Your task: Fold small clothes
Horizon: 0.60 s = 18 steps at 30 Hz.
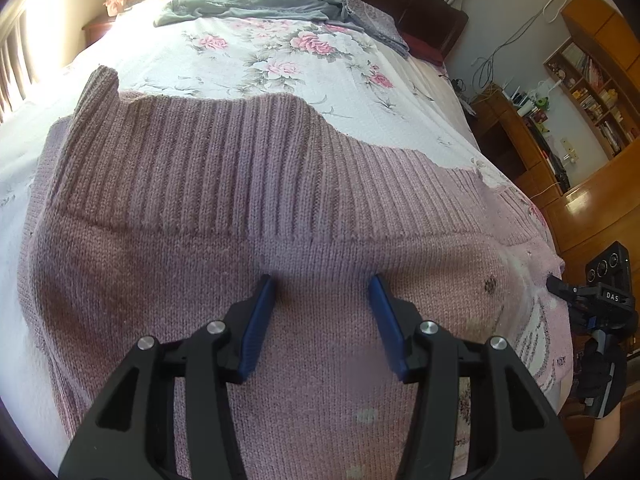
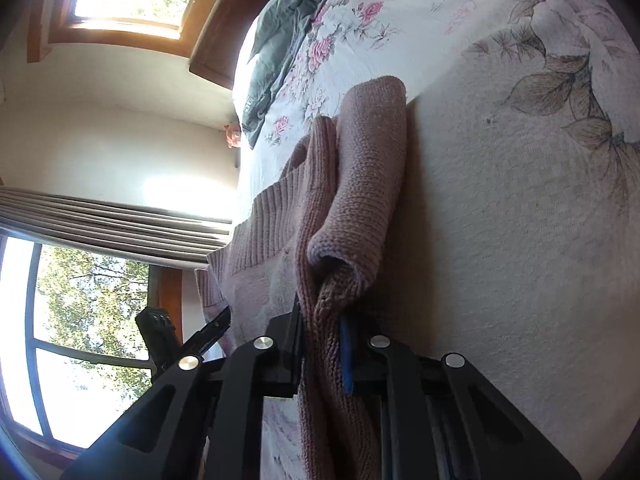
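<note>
A mauve knitted sweater (image 1: 224, 184) with a ribbed hem lies spread on the floral bedspread (image 1: 280, 60). My left gripper (image 1: 322, 286) hovers just over its middle, open, blue pads wide apart with nothing between them. My right gripper (image 2: 322, 312) is shut on a bunched edge of the same sweater (image 2: 360, 184), the knit pinched between its pads and a fold of it draped forward over the bedspread (image 2: 520, 220). In the left wrist view the right gripper (image 1: 560, 286) shows at the sweater's right edge. The left gripper (image 2: 218, 322) shows low left in the right wrist view.
A grey-green garment (image 1: 256, 0) lies crumpled at the head of the bed beside a dark headboard (image 1: 420, 12). Wooden shelves and a desk (image 1: 580, 92) stand to the right of the bed. Windows with curtains (image 2: 104, 216) are on the far side.
</note>
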### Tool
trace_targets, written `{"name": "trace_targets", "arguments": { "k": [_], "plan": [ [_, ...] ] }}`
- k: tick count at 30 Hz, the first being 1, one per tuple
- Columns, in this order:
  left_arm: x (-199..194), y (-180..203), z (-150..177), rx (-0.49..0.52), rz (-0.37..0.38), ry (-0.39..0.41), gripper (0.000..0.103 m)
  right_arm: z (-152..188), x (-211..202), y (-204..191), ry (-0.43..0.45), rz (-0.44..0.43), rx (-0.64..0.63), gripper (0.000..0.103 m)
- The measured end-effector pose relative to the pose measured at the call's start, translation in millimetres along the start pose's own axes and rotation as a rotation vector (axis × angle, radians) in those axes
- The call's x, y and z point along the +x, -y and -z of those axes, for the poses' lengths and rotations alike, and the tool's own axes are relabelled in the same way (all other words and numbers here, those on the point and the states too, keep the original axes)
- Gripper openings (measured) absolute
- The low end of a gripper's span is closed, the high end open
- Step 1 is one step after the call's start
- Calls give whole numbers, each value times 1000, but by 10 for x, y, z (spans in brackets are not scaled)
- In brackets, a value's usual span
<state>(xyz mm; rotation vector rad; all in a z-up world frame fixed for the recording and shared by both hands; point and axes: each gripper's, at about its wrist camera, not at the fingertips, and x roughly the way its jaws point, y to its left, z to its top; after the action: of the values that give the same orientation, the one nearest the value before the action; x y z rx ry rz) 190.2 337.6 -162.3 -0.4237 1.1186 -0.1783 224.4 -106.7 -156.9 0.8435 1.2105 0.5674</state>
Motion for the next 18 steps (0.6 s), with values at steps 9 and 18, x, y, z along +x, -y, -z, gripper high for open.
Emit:
{"name": "trace_targets", "arguments": {
  "k": [9,18],
  "plan": [
    [-554,-350,186,-80,42,52,50,-13,121,-1383,-44,-19,-264,14],
    [-1000,-830,399,-169,58,116,52,475,1365,-2637,-257,76,-567,8]
  ]
}}
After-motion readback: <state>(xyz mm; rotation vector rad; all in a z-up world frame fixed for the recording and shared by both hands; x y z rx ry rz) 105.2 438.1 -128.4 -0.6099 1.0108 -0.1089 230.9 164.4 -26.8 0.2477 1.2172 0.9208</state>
